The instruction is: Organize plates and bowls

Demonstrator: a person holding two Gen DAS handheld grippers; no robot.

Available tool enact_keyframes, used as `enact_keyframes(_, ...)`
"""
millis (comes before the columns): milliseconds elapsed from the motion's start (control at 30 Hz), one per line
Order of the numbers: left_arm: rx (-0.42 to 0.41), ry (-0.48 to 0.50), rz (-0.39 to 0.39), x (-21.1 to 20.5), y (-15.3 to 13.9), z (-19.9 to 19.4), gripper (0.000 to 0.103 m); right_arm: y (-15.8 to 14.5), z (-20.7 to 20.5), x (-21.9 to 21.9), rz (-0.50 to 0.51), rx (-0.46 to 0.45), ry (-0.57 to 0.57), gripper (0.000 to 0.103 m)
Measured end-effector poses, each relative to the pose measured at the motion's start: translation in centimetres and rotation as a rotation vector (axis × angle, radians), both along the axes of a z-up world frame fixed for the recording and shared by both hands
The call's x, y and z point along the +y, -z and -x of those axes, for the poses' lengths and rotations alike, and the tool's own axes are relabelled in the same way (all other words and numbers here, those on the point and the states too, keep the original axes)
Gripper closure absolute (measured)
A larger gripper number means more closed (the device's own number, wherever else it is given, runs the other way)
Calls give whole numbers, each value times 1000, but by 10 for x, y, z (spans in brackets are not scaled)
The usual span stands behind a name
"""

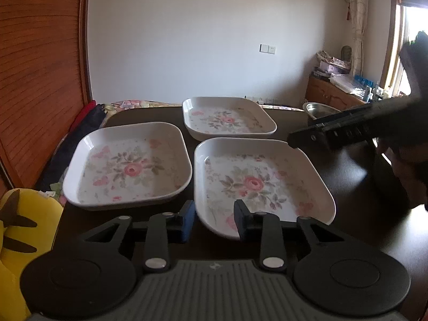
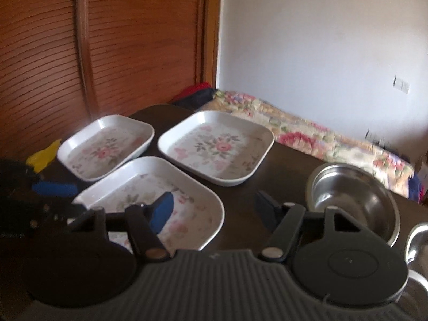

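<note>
Three square white floral plates lie empty on the dark tabletop (image 1: 347,176), and an empty steel bowl (image 2: 350,195) sits ahead-right of the right tool (image 2: 214,208). The left tool (image 1: 214,214) angles downward, its fingers narrowly apart astride the near-left rim of the nearest plate (image 1: 262,184); whether the pads press it I cannot tell. Ahead-left lies a second plate (image 1: 128,168), farther ahead a third (image 1: 227,117). The right tool, also tilted down, stands wider apart, its left finger over the nearest plate, holding nothing.
</note>
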State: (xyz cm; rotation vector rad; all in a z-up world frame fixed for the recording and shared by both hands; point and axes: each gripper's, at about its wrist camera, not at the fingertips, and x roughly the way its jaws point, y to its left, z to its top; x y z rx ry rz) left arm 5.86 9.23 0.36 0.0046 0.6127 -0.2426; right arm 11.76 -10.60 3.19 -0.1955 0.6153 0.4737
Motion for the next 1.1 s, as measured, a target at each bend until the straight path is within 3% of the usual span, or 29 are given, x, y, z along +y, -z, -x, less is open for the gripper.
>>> enact_keyframes(400,32,-7,22,7,6,-3,64,-6,-37,16,81,157,36,38)
enact_keyframes(600,36,-7,27,7,6,-5,73,-2,-47,18,130,212,47,38)
enact_keyframes(833,37,-11,37,7,7,-5,73,9,-56,17,128,285,55,38)
enact_keyframes(900,42,-11,50,7,8,-5,74,10,-55,20,133,297,36,45)
enact_keyframes(1033,44,-15,63,7,9,-6,79,9,-50,26,147,307,-4,80)
enact_keyframes(1100,38,-27,55,6,9,-5,84,8,-48,28,153,304,-1,81)
